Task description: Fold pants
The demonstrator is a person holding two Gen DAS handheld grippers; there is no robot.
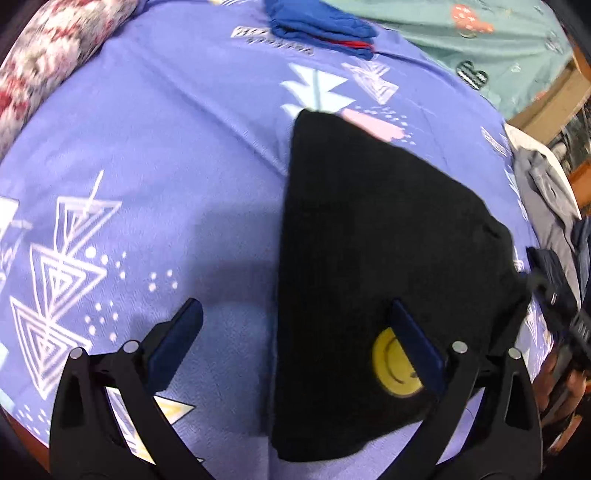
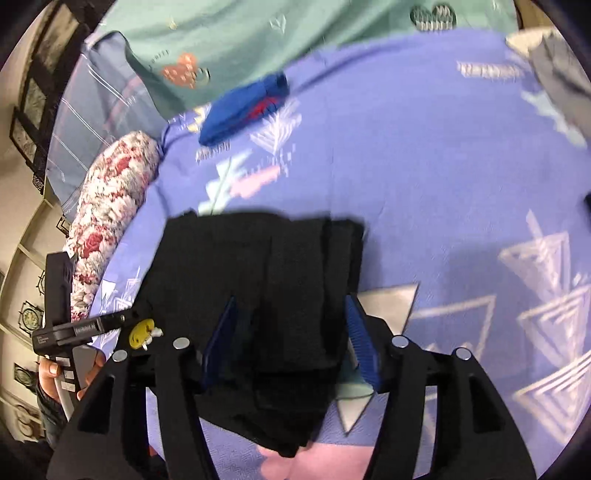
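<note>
Black pants (image 1: 369, 229) lie folded into a flat stack on the purple patterned bedsheet (image 1: 166, 147), with a yellow smiley patch (image 1: 391, 365) near their close end. My left gripper (image 1: 295, 305) hovers over the pants' left edge, open wide; one finger is over the sheet, the other over the patch. In the right wrist view the same pants (image 2: 258, 258) lie under my right gripper (image 2: 291, 300). Its blue pads stand apart above the cloth and nothing is pinched. The left gripper (image 2: 74, 328) shows there at the left edge, held by a hand.
A folded blue garment (image 1: 321, 26) lies at the far side of the sheet. A floral bolster (image 1: 48, 62) runs along the left edge. A green sheet (image 1: 461, 37) lies beyond, and grey clothes (image 1: 546, 184) are heaped at the right edge.
</note>
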